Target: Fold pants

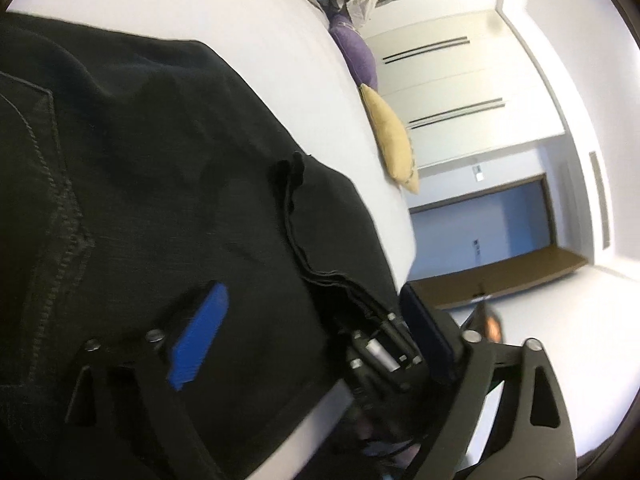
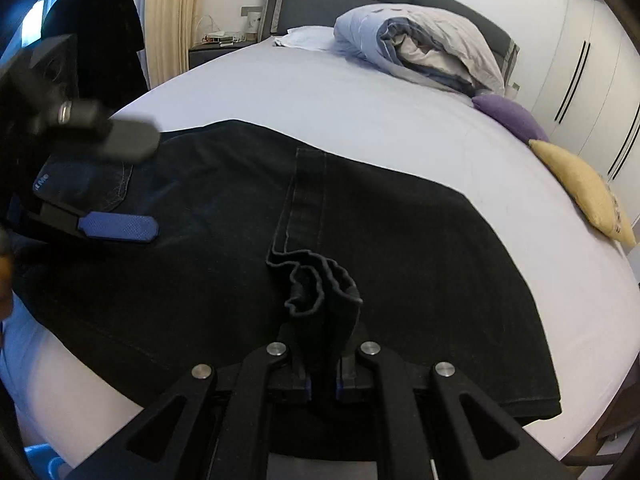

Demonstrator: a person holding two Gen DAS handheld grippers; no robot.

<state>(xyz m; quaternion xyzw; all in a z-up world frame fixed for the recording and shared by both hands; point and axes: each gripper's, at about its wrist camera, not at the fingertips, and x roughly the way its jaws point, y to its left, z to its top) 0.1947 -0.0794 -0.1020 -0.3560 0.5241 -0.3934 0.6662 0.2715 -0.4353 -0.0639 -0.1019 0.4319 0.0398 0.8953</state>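
Note:
Black pants lie folded on the white bed; they fill the left of the left wrist view. My right gripper is shut on a bunched cuff of the pants, lifted off the layer below. My left gripper is open over the pants, one blue pad above the fabric and the other finger at the bed's edge. The left gripper also shows in the right wrist view, open above the waist end with its blue pad near a back pocket.
A rolled duvet and a white pillow lie at the headboard. A purple cushion and a tan cushion sit along the bed's right edge. White wardrobes stand beyond. A dark chair stands at left.

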